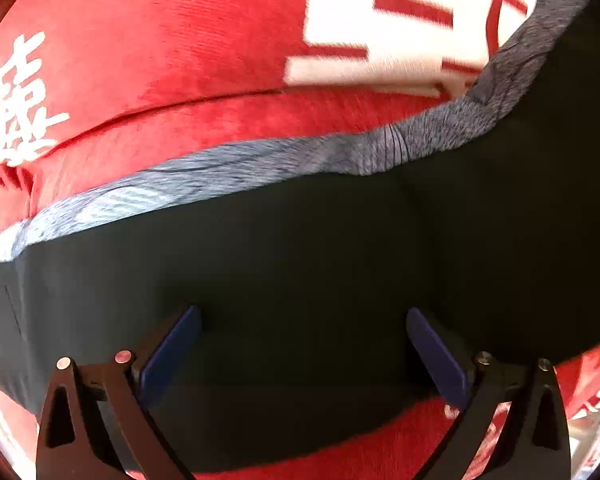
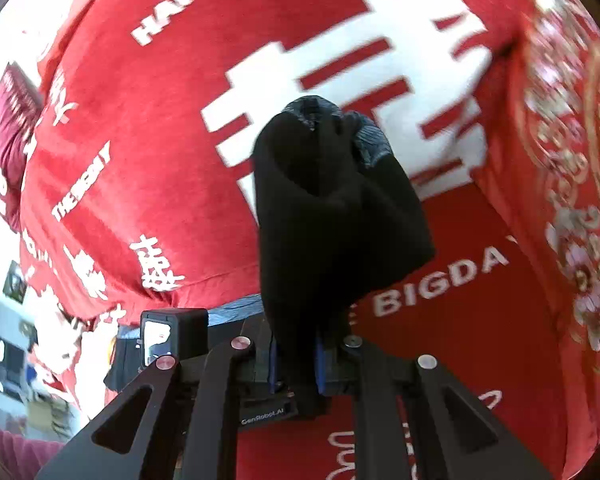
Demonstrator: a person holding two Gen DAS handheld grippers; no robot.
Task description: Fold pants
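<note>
The black pants [image 1: 340, 260] lie spread on a red bedcover [image 1: 180, 40], their grey ribbed waistband [image 1: 260, 160] running along the far edge. My left gripper [image 1: 304, 314] points down at the flat black cloth, open, with its blue pads [image 1: 172, 348] wide apart and nothing pinched between them. In the right wrist view my right gripper [image 2: 296, 344] is shut on a bunch of the pants [image 2: 332, 208]. That bunch stands up past the fingertips, lifted above the bedcover, with a bit of grey waistband [image 2: 368, 140] at its top.
The red bedcover [image 2: 160, 140] carries large white characters and words. A red cover with a gold pattern [image 2: 572, 200] lies at the right and a dark red pillow [image 2: 12, 140] at the left. A black boxy device [image 2: 174, 332] sits beside my right fingers. Room furniture shows at lower left.
</note>
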